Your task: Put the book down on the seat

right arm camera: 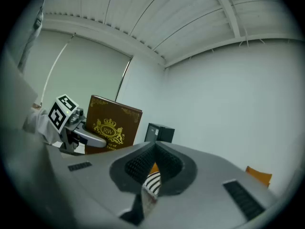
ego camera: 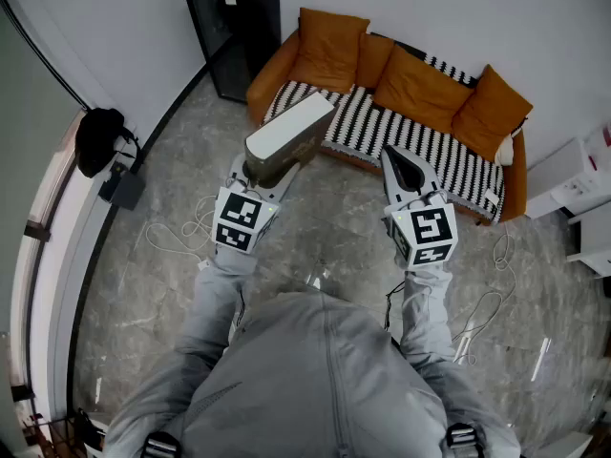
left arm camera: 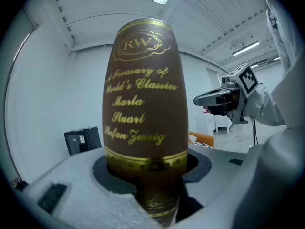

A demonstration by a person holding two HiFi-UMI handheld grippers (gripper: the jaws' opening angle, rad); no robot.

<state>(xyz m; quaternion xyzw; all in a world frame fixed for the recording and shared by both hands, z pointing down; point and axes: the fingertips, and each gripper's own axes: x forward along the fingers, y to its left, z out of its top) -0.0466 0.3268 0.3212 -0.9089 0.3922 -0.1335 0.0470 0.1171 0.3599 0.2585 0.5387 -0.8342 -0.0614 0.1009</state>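
Note:
A thick brown book (ego camera: 286, 134) with gold lettering on its spine (left arm camera: 143, 94) stands up out of my left gripper (ego camera: 263, 174), whose jaws are shut on its lower end (left arm camera: 153, 175). The right gripper view shows its gold-crested cover (right arm camera: 112, 125). My right gripper (ego camera: 396, 160) hangs beside it, to the right, shut with nothing held (right arm camera: 153, 149). Both are held in the air short of the orange sofa (ego camera: 272, 74), whose black-and-white striped seat (ego camera: 430, 151) lies just beyond them.
Several orange cushions (ego camera: 420, 89) lean on the sofa's back. A black cabinet (ego camera: 234, 27) stands left of the sofa. A black bag (ego camera: 98, 139) lies by the left wall, white cables (ego camera: 172, 232) trail on the marble floor, and white furniture (ego camera: 573, 184) stands at the right.

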